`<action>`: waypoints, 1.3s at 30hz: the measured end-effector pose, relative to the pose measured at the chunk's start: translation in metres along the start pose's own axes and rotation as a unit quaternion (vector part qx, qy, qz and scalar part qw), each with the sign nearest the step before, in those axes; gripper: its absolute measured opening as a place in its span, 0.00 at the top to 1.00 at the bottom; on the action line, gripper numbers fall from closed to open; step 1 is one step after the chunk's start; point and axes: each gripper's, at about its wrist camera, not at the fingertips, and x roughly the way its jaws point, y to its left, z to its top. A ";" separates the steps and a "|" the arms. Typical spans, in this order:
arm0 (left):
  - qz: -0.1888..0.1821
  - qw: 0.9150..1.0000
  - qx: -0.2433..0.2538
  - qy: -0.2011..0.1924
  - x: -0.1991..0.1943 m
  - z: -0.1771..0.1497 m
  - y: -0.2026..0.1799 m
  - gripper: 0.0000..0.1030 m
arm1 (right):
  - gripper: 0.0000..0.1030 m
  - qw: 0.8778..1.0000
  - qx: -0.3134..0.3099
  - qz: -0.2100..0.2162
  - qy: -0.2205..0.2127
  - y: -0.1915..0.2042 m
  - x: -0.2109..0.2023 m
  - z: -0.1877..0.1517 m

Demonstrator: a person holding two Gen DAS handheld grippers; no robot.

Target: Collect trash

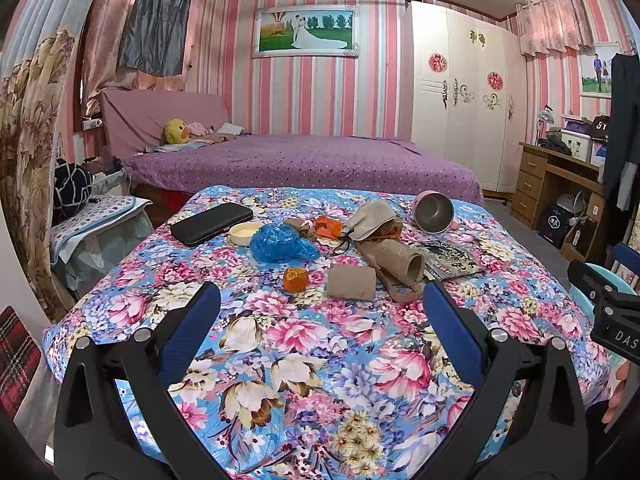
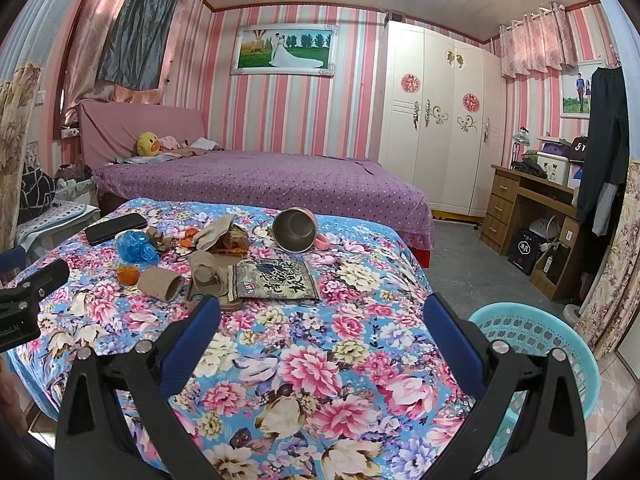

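On the floral-covered table [image 1: 304,360] lie a crumpled blue plastic bag [image 1: 280,244], an orange peel [image 1: 295,279], a short cardboard tube [image 1: 352,282], a longer cardboard tube [image 1: 396,261] and orange wrapper scraps [image 1: 326,227]. My left gripper [image 1: 320,300] is open and empty, hovering just short of the peel and short tube. My right gripper [image 2: 320,312] is open and empty above the table's near right part; the bag [image 2: 136,247], peel [image 2: 127,274] and short tube [image 2: 162,282] lie to its far left. A turquoise basket [image 2: 532,336] stands right of the table.
Also on the table: a black case [image 1: 212,223], a white lid [image 1: 245,233], a tipped metal mug [image 1: 434,213], a grey pouch [image 1: 370,220], a sandal [image 2: 208,280] and a printed packet [image 2: 276,280]. A purple bed stands behind, a wooden desk at right.
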 end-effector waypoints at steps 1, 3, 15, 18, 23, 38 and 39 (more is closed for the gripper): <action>0.000 1.000 0.000 0.000 0.000 0.000 0.000 0.05 | 0.04 1.000 0.000 0.000 0.000 0.000 0.000 0.000; 0.000 1.000 0.000 0.001 0.001 0.000 0.001 0.05 | 0.04 1.000 0.002 0.001 0.000 0.000 0.001 0.000; 0.002 1.000 0.008 0.007 0.002 0.001 0.006 0.05 | 0.04 1.000 0.011 0.005 0.010 -0.002 0.007 -0.002; 0.003 1.000 0.008 0.004 0.001 0.008 0.005 0.05 | 0.04 1.000 0.011 0.001 0.010 -0.002 0.008 0.001; -0.002 1.000 0.011 0.004 0.004 0.022 0.004 0.05 | 0.04 1.000 0.016 -0.002 -0.009 -0.006 0.004 0.019; -0.007 0.999 0.033 -0.024 0.039 0.073 0.007 0.05 | 0.04 1.000 0.023 0.007 -0.006 -0.015 0.056 0.068; -0.006 0.999 0.033 -0.022 0.042 0.073 0.008 0.05 | 0.04 1.000 0.024 0.007 -0.002 -0.016 0.062 0.067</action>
